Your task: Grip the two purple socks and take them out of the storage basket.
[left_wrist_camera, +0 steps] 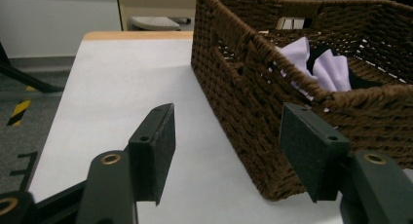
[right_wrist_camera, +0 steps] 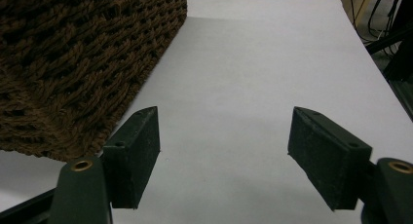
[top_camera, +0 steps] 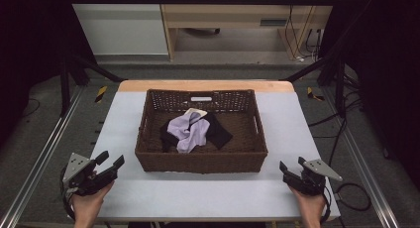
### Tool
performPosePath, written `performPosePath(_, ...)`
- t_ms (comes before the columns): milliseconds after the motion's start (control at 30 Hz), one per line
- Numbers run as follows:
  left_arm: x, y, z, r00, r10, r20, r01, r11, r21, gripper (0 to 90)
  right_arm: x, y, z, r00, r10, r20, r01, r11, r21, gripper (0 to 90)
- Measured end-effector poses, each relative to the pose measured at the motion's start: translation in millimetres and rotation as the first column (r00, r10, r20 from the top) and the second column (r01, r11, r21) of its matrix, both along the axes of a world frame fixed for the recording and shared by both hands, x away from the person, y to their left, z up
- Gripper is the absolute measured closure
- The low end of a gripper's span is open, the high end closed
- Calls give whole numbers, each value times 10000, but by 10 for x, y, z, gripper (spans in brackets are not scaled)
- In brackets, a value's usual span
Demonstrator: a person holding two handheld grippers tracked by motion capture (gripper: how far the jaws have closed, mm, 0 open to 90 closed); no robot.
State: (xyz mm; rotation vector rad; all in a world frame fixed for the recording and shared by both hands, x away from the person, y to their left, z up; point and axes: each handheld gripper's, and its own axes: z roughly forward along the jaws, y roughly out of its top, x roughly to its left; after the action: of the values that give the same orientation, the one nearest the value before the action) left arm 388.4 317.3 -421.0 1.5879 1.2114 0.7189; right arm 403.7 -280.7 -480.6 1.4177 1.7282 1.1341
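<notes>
Black cloth [top_camera: 218, 131] partly under lilac cloth [top_camera: 189, 131]

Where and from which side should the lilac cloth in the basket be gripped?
Probably on the raised bunched fold of the lilac cloth, coming straight down from above: it lies crumpled atop a black cloth, and the wicker basket walls block any sideways approach.

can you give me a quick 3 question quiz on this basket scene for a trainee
1. True or false: the left gripper is clamped on the basket.
2. Which cloth lies on top in the basket: A lilac cloth, B black cloth?
3. Fill in: the right gripper hovers over the ____ with nothing between its jaws.

Key: 1 false, its jaws stand open beside the basket's corner; 2 A; 3 table.
</notes>
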Motion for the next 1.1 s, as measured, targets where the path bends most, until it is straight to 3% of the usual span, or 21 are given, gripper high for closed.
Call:
performPosePath(467,5,-89,253,9978,-331,573,334,9994,-47,348,-8,29,-28,9999,-99,55,100,9995,-288,254)
performPosePath(667,88,-174,405,9957,-582,716,593,9982,-126,342,-24,32,-28,9998,-136,140,140,9995,-284,249)
performPosePath(867,255,-425,618,9900,-1079,912,1071,9941,142,340,-26,52,-32,9997,-124,209,133,9989,-460,243)
performPosePath(1100,432,-713,742,9837,-1516,971,1492,9883,314,340,-19,46,-34,9998,-132,164,140,9990,-434,239)
